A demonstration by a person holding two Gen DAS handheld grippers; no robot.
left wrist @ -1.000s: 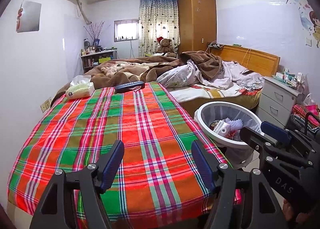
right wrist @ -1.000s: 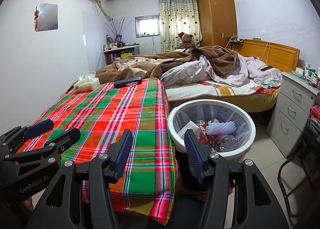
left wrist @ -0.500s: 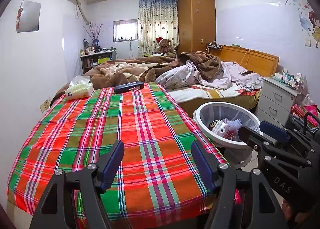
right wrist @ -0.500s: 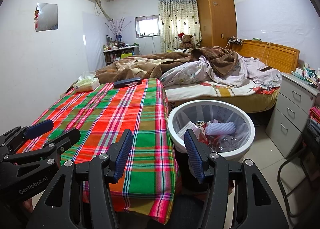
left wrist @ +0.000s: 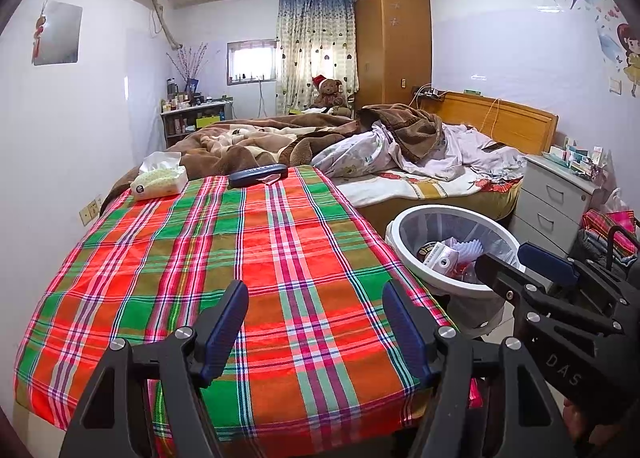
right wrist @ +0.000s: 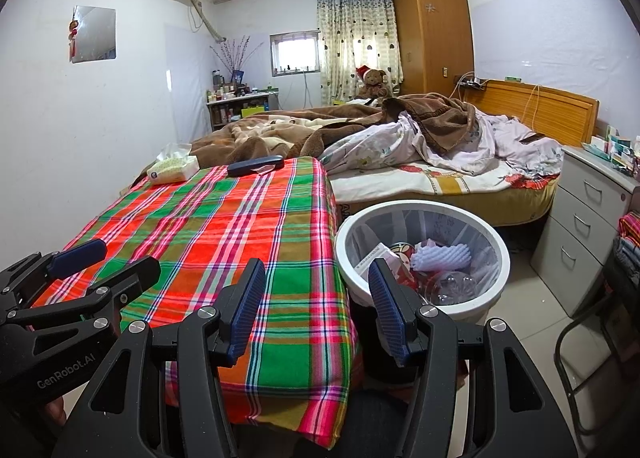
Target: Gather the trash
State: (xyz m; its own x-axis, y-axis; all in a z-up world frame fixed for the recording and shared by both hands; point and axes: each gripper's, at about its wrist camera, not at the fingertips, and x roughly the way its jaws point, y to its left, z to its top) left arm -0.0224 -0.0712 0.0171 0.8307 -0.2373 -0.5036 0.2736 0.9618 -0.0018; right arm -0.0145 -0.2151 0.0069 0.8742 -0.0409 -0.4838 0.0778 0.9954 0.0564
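Left wrist view. The left gripper [left wrist: 314, 324] hovers above the near part of the table [left wrist: 168, 258], which is covered by a red and green plaid cloth; its fingers [left wrist: 224, 328] are spread wide with nothing between them. The trash bin [left wrist: 404, 254], a white-rimmed basket lined with a pale bag, stands on the floor just beside the table's right edge, to the right of the fingers and beyond them. Trash [left wrist: 442, 256] lies inside it: a small printed carton and crumpled white paper. The right gripper [left wrist: 516, 260] enters from the right, its tips overlapping the bin's near rim in this view. At the far end of the table lie a tissue pack [left wrist: 160, 180] and a dark case [left wrist: 258, 175], both well apart from the fingers.

Right wrist view. The right gripper [right wrist: 314, 302] is held over the table's right edge, its fingers [right wrist: 386, 308] likewise wide apart and empty. The right finger overlaps the near left rim of the trash bin [right wrist: 486, 230]; the left finger lies over the cloth. The trash [right wrist: 438, 258] sits just beyond the right finger: ridged white foam, a carton, clear plastic. The left gripper [right wrist: 102, 262] shows at the lower left, over the table's near corner. Behind the table stands an unmade bed [right wrist: 420, 146].
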